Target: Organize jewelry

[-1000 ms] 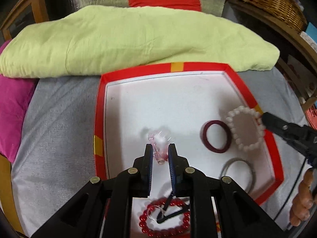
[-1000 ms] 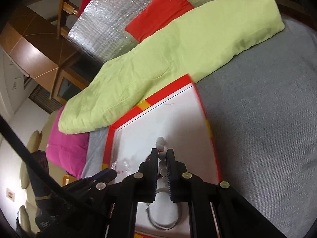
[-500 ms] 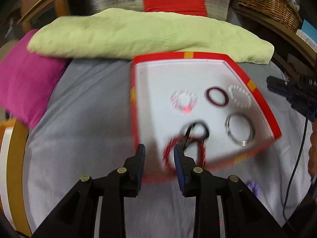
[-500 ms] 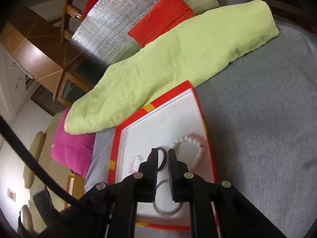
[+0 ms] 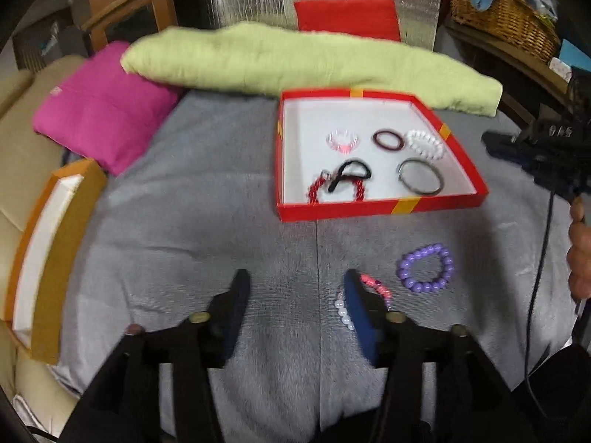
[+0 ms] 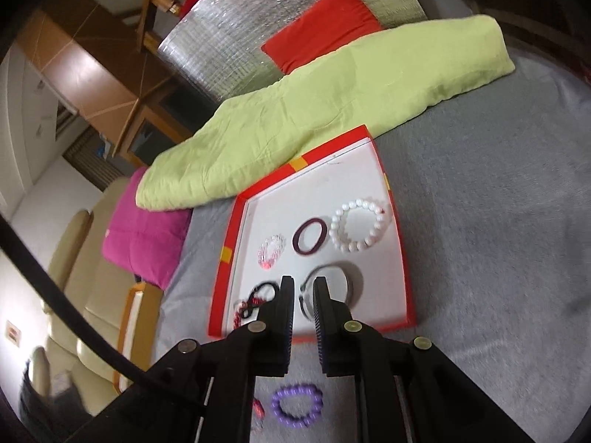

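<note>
the left gripper (image 5: 295,288) hangs over the grey bed cover (image 5: 207,229) with its jaws about half apart and opening, nothing between them. just right of its right finger lies a pink and white bead bracelet (image 5: 364,295), partly hidden behind that finger, and a little farther right a purple bead bracelet (image 5: 424,267). ahead of the gripper and to its right sits the red box (image 5: 380,208), well apart from the fingertips. the right gripper (image 6: 303,289) holds nothing; its jaws stand at a narrow gap and are easing apart, and it points over the near edge of the same box, with the purple bracelet below and behind its fingertips. inside the box lie six pieces: a red bead bracelet (image 5: 334,190) with a black hair tie (image 5: 351,171) across it, a dark metal bangle (image 5: 419,177), a clear pink bead bracelet (image 5: 341,140), a maroon ring-shaped band (image 5: 388,139) and a white pearl bracelet (image 5: 424,144). so the task looks mostly done, with two bracelets left on the bed, the beaded one beside the left gripper probably next. far left of the left gripper an orange box (image 5: 48,251) is cut off by the edge of the view, so its contents cannot be told. motion blur softens the beads, and a hand (image 5: 578,254) shows only in part at the right edge.
</note>
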Motion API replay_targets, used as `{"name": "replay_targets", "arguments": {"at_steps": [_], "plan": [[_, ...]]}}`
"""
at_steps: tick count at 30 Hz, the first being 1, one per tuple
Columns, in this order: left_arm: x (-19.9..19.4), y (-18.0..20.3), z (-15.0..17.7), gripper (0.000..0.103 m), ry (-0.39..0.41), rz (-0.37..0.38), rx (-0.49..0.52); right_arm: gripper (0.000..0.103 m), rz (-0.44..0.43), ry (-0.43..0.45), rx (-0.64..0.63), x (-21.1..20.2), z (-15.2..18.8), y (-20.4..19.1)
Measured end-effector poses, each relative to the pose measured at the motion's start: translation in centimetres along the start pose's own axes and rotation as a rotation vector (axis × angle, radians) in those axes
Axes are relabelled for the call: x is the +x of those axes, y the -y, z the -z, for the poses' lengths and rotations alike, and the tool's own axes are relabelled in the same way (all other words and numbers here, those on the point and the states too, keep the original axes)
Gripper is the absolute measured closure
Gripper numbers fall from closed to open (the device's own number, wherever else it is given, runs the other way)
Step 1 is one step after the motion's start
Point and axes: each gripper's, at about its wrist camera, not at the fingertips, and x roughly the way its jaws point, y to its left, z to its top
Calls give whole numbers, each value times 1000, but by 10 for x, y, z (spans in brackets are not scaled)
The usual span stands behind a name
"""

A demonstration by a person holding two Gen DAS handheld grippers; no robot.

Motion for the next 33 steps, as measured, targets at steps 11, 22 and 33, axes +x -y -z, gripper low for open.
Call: {"name": "replay_targets", "arguments": {"at_steps": [11, 22, 33], "plan": [[-63, 5, 1, 39, 144, -67, 17, 58, 39, 39, -132, -58, 57, -21], [-96, 13, 3, 38, 226, -75, 30, 55, 58, 90, -269, -88, 94, -33], [-106, 10, 7, 37, 272, -124, 44, 55, 21, 92, -313, -83, 101, -45]]}}
